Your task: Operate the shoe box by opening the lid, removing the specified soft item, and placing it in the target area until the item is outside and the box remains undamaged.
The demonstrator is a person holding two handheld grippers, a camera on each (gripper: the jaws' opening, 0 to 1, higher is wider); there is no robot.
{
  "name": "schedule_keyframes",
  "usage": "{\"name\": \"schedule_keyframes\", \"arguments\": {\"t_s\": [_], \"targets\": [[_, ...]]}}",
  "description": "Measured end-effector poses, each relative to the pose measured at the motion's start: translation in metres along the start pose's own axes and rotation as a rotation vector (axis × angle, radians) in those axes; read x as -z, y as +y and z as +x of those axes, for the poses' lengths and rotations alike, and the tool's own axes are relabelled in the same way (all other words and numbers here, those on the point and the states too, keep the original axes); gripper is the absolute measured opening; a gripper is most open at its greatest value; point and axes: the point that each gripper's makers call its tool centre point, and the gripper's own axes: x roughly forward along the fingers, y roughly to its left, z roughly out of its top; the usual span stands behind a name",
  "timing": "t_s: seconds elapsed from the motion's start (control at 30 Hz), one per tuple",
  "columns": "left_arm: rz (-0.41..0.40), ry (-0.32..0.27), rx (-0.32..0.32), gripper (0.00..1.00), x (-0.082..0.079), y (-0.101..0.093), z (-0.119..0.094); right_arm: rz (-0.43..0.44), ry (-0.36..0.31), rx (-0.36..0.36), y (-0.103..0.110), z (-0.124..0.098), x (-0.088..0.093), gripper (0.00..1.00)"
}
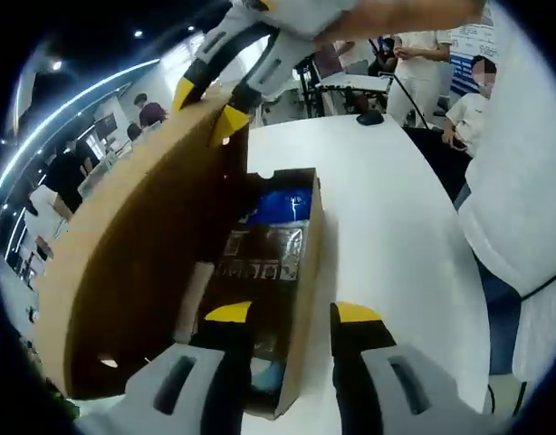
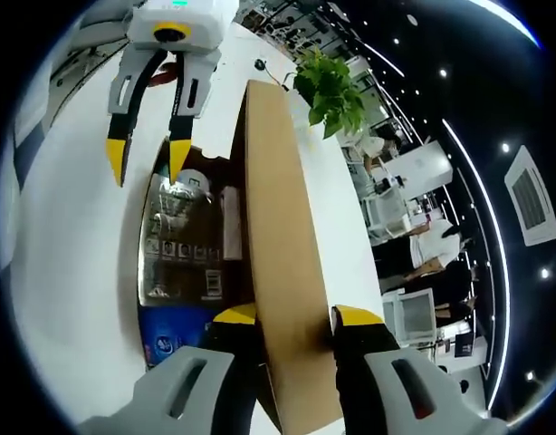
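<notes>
A brown cardboard shoe box (image 1: 307, 263) lies on a white table with its lid (image 1: 124, 263) swung up on edge. My right gripper (image 2: 294, 315) is shut on the lid (image 2: 278, 217) and holds it upright; in the left gripper view it (image 1: 206, 107) pinches the lid's far corner. My left gripper (image 1: 292, 313) is open and straddles the box's side wall; the right gripper view shows it (image 2: 147, 154) at the box's far end. Inside lie a blue soft pack (image 1: 282, 207) (image 2: 174, 331) and a clear printed bag (image 1: 264, 249) (image 2: 174, 240).
The white table (image 1: 387, 217) stretches beyond the box, with a dark mouse (image 1: 370, 118) at its far end. A person in white (image 1: 522, 181) stands close on the right. A green plant (image 2: 332, 91) stands past the lid. People and desks fill the background.
</notes>
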Motion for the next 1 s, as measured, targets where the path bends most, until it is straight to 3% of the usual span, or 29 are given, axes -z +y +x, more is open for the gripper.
{"name": "schedule_keyframes", "arguments": {"t_s": [0.43, 0.63, 0.87, 1.0], "targets": [[0.021, 0.002, 0.071, 0.23, 0.008, -0.010, 0.022, 0.005, 0.017, -0.001, 0.001, 0.000, 0.000, 0.29], [0.019, 0.017, 0.080, 0.19, 0.017, -0.009, 0.029, 0.007, 0.022, -0.001, 0.002, -0.001, 0.000, 0.29], [0.005, 0.009, 0.084, 0.11, 0.018, -0.005, 0.032, 0.014, 0.024, -0.001, 0.002, -0.001, 0.001, 0.29], [0.045, 0.020, 0.066, 0.08, 0.019, -0.002, 0.034, 0.015, 0.024, 0.000, 0.001, -0.001, 0.001, 0.29]]}}
